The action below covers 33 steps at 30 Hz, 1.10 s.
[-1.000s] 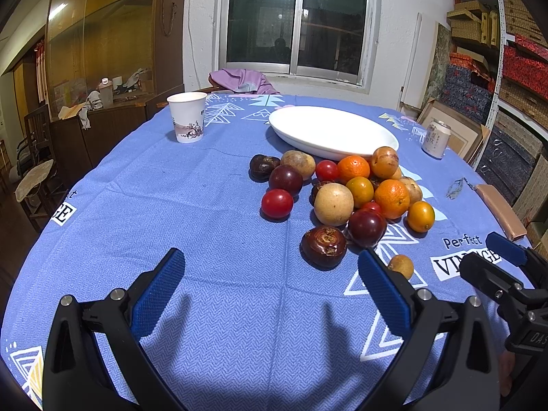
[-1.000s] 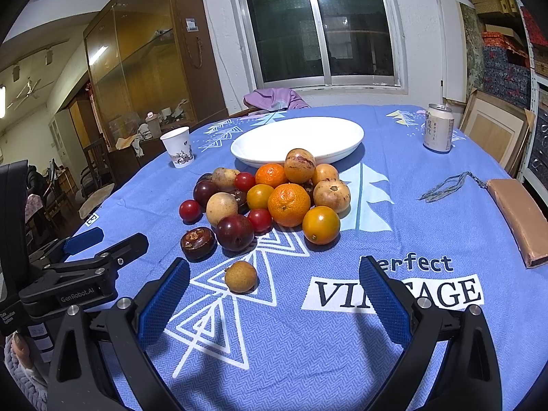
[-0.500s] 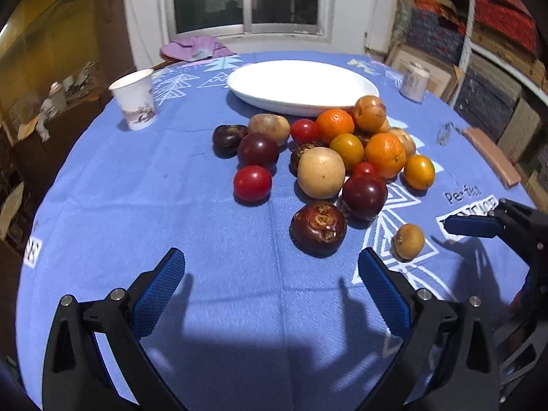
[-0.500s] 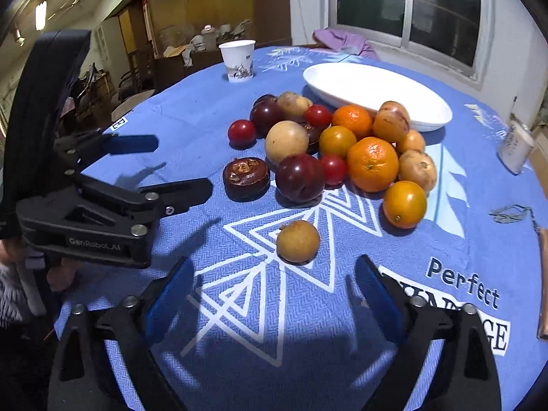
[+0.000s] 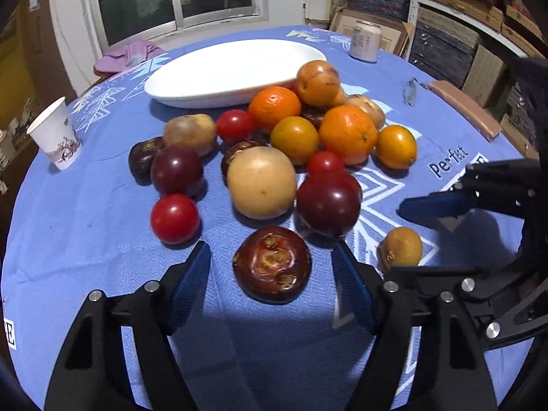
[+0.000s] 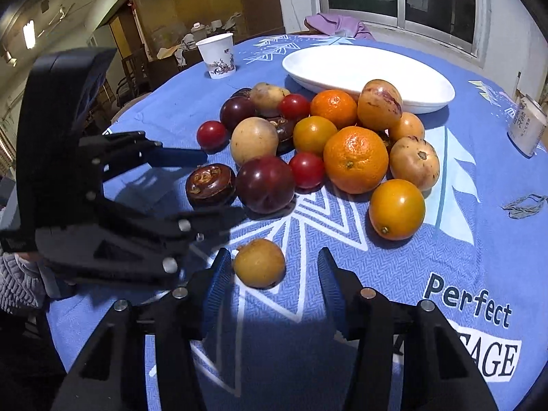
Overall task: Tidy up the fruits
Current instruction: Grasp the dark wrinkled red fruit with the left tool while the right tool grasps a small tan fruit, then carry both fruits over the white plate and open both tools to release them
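Closing both claws, left claw [image 5: 270, 267] around dark fruit [image 5: 272, 263], right claw [image 6: 270, 274] around brown fruit [image 6: 259, 262], pads seemingly not touching, risks nudging either toward 12 o'clock.

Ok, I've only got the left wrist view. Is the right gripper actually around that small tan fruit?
Observer: Yes. The right gripper has a finger on each side of the tan fruit, and its jaws are closing.
Operator: Gripped?
Observer: No. A gap shows between the fruit and the right-hand pad.
Operator: Any of the person in shot?
Observer: Only a grey knit sleeve at the left edge.
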{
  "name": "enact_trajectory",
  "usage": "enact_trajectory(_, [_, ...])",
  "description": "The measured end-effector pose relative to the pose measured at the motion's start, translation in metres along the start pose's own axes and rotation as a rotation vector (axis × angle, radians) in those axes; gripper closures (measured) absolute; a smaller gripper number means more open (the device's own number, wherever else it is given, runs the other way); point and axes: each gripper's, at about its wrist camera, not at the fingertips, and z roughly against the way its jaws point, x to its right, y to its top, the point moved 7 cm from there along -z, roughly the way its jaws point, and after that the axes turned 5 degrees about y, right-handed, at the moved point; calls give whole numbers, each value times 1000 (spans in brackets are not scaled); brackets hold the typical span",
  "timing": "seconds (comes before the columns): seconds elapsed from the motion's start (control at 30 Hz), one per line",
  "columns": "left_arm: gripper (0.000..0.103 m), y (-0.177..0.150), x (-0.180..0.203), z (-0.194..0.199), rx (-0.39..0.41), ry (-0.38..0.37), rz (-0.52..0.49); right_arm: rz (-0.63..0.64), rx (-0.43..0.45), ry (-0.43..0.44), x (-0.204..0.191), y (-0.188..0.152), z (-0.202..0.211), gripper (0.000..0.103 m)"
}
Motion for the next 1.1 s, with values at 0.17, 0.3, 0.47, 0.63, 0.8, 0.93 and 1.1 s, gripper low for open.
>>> enact_trajectory(0.17, [35,2,5,-2,5,-46,-3,8,10,5,-4,4,-1,48])
enact_trajectory(0.3, [51,1,6,1,11,-52,-2,14,19,18,-4,2,1,61])
enact_trajectory(0.47, [60,-4,0,5,5,-72,29,38,20,29,8,0,1,73])
enact_trajectory(0.63, [60,-6,-1,9,1,-69,46,27,26,24,13,-2,0,73])
enact_trajectory(0.8, [60,6,-18,22,24,-46,103,10,96,27,25,17,32,73])
enact_trajectory(0.93, [60,60,-47,39,91,18,137,-4,239,-82,60,82,84,73])
enact_trajectory(1.1, [60,135,-71,21,132,39,182,-117,248,-122,123,153,63,73])
